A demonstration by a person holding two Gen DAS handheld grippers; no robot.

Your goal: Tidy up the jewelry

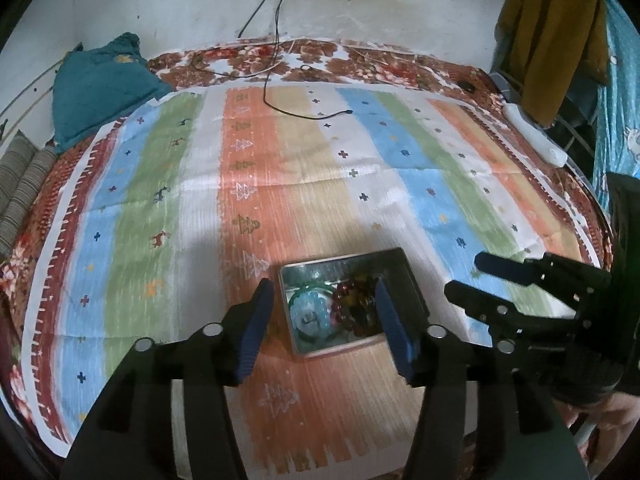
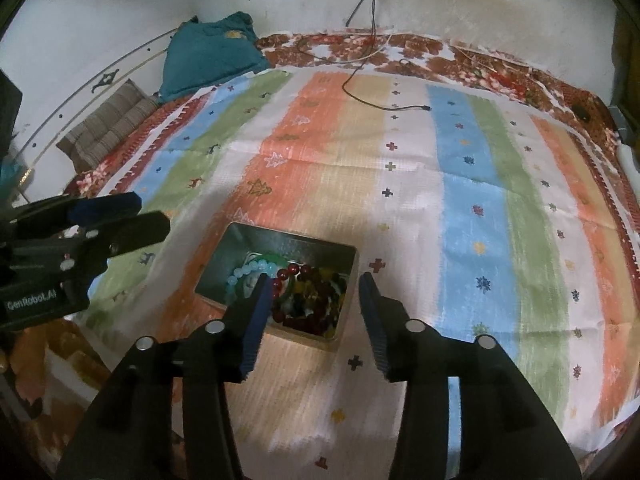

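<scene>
A metal tin [image 1: 408, 280] sits on the striped cloth and holds bead bracelets: a pale blue one [image 1: 310, 316] and dark red ones [image 1: 354, 300]. It also shows in the right wrist view [image 2: 224, 256], with pale blue beads [image 2: 252, 270] and dark red and mixed beads [image 2: 312, 296]. My left gripper [image 1: 322, 328] is open and empty, its fingers straddling the tin from above. My right gripper [image 2: 314, 320] is open and empty, just above the tin's near right part. Each gripper shows in the other's view, the right [image 1: 476, 280] and the left [image 2: 136, 216].
The striped cloth [image 1: 280, 160] covers a bed with a floral sheet. A black cable [image 1: 272, 92] lies at the far middle. A teal pillow [image 1: 100, 84] and a striped cushion [image 2: 108, 124] lie at the far left. A white object [image 1: 536, 136] lies at the right edge.
</scene>
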